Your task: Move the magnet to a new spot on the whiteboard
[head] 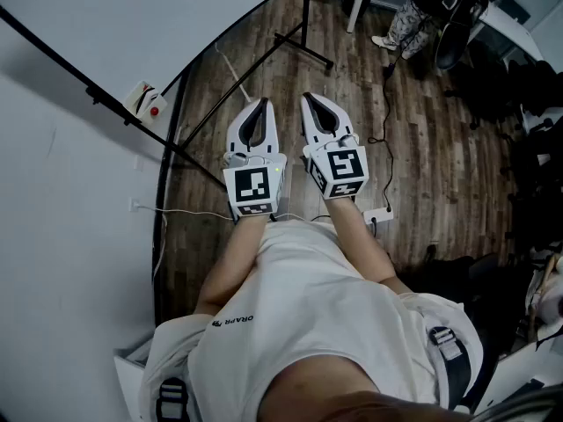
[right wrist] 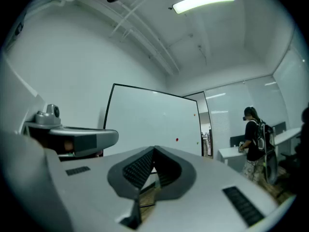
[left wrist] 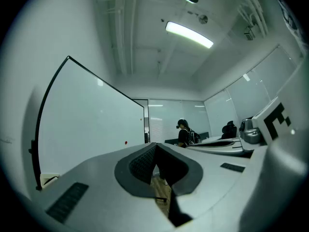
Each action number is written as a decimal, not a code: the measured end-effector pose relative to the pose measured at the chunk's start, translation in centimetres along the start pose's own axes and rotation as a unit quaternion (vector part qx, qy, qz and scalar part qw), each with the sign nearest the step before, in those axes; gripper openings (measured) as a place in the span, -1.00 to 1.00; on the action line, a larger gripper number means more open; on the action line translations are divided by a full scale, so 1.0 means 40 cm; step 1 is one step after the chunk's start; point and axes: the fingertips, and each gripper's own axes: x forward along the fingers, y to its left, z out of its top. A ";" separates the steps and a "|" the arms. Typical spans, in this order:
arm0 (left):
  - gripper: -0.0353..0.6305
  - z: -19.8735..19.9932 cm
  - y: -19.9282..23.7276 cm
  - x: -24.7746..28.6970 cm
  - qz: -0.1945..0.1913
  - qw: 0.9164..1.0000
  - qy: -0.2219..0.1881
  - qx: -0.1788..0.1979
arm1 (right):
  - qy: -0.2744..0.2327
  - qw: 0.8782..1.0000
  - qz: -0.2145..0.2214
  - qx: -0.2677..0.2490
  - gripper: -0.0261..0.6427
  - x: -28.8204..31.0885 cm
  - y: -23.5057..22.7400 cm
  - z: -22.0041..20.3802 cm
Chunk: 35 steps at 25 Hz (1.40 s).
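Left gripper (left wrist: 155, 146) and right gripper (right wrist: 154, 150): jaws fully closed, nothing held. Red magnet (right wrist: 176, 139) sits on the whiteboard (right wrist: 145, 120), well apart from both; probably the target. Close in, open wide, approach square, pinch its sides.

We saw the magnet (right wrist: 176, 139) only as a tiny red dot, too small to tell its shape; two more dots (right wrist: 194, 114) nearby were as unclear. The right gripper (right wrist: 154, 148) hid the lower edge of the whiteboard (right wrist: 145, 120). The head view's top edge cut off a standing person (head: 405, 20).
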 end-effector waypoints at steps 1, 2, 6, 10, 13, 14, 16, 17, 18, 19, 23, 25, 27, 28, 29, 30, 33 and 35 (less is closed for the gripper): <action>-0.89 -0.002 -0.004 -0.001 0.000 1.000 0.000 0.000 | -0.001 1.000 -0.001 0.000 -0.89 -0.004 -0.002 0.000; -0.89 -0.003 -0.008 -0.001 -0.001 1.000 0.000 0.000 | -0.002 1.000 -0.001 0.001 -0.89 -0.007 -0.004 0.000; -0.89 -0.010 -0.011 0.006 -0.002 1.000 0.002 -0.001 | -0.001 1.000 0.000 0.001 -0.89 -0.004 -0.008 -0.003; -0.89 -0.012 -0.023 0.008 0.002 1.000 0.004 -0.003 | -0.006 1.000 0.006 0.003 -0.89 -0.014 -0.017 0.004; -0.89 -0.006 -0.042 0.010 0.005 1.000 0.002 -0.003 | -0.016 1.000 0.009 0.007 -0.89 -0.030 -0.032 0.016; -0.89 -0.004 -0.050 0.011 0.006 1.000 0.002 -0.004 | -0.017 1.000 0.009 0.007 -0.89 -0.035 -0.038 0.017; -0.89 -0.003 -0.070 0.010 0.010 1.000 0.001 -0.004 | -0.019 1.000 0.012 0.005 -0.89 -0.050 -0.050 0.020; -0.89 -0.004 -0.083 0.007 0.012 1.000 0.001 -0.004 | -0.021 1.000 0.013 0.006 -0.89 -0.060 -0.056 0.021; -0.89 -0.005 -0.097 0.003 0.015 1.000 0.000 -0.002 | -0.024 1.000 0.015 0.006 -0.89 -0.072 -0.062 0.021; -0.89 -0.008 -0.112 -0.001 0.018 1.000 0.001 -0.001 | -0.026 0.999 0.017 0.006 -0.89 -0.084 -0.069 0.021; -0.89 -0.024 -0.164 -0.017 0.028 1.000 0.009 0.002 | -0.027 0.999 0.022 0.009 -0.89 -0.119 -0.096 0.010; -0.89 -0.031 -0.176 -0.022 0.029 0.999 0.014 0.004 | -0.024 0.999 0.022 0.015 -0.89 -0.126 -0.105 0.001; -0.89 -0.035 -0.179 -0.016 0.032 0.999 0.018 0.004 | -0.023 0.999 0.022 0.020 -0.89 -0.125 -0.117 -0.003; -0.89 -0.036 -0.179 -0.009 0.034 0.999 0.019 0.004 | -0.023 0.999 0.023 0.022 -0.89 -0.122 -0.125 -0.004; -0.89 -0.037 -0.179 0.000 0.037 0.999 0.020 0.005 | -0.023 0.999 0.024 0.024 -0.89 -0.116 -0.133 -0.004; -0.89 -0.040 -0.179 0.011 0.039 0.999 0.021 0.006 | -0.022 0.999 0.025 0.026 -0.89 -0.109 -0.142 -0.006; -0.89 -0.056 -0.166 0.054 0.039 0.999 0.020 0.007 | -0.020 0.999 0.027 0.027 -0.89 -0.067 -0.161 -0.022; -0.89 -0.076 -0.139 0.100 0.041 0.999 0.020 0.001 | -0.017 0.999 0.031 0.022 -0.89 -0.015 -0.169 -0.034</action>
